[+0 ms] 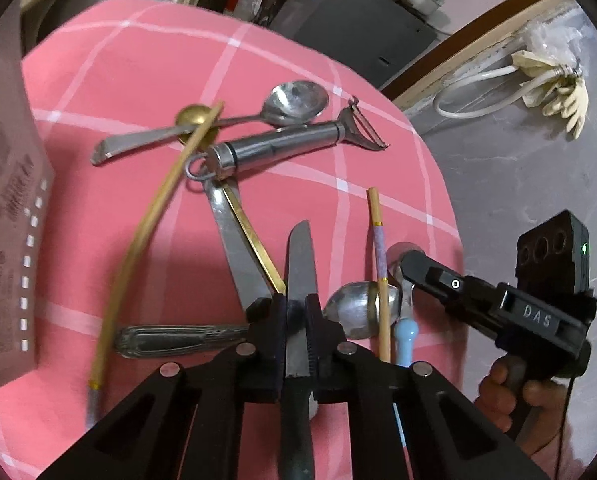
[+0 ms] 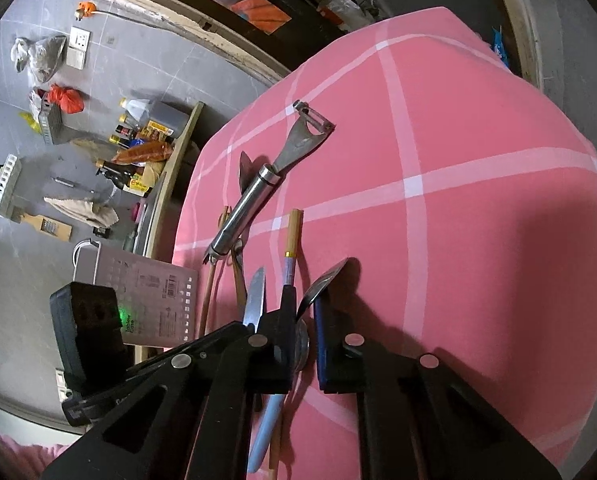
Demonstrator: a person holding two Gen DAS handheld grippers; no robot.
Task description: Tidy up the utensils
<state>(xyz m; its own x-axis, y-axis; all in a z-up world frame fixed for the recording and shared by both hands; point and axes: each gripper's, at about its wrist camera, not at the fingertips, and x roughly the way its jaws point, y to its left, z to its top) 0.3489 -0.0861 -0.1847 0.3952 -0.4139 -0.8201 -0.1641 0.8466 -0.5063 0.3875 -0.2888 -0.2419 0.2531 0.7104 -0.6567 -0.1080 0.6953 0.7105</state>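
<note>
My left gripper (image 1: 296, 314) is shut on a dark knife (image 1: 299, 264), blade pointing forward above the pink checked tablecloth (image 1: 138, 64). My right gripper (image 2: 302, 312) is open around a spoon with a light blue handle (image 2: 268, 428); its bowl (image 2: 322, 280) stands between the fingers, not clamped. In the left wrist view the right gripper (image 1: 408, 264) sits at that spoon (image 1: 405, 334). On the cloth lie a steel peeler (image 1: 278, 148), a large spoon (image 1: 294, 100), a brass spoon (image 1: 196, 118), chopsticks (image 1: 380, 264), another knife (image 1: 234, 248) and an ornate handle (image 1: 170, 340).
A grey utensil box (image 1: 6, 216) stands at the table's left; it also shows in the right wrist view (image 2: 146, 296). The table edge (image 1: 450, 208) drops to a grey floor on the right. Bottles and bags (image 2: 138, 140) clutter the floor beyond.
</note>
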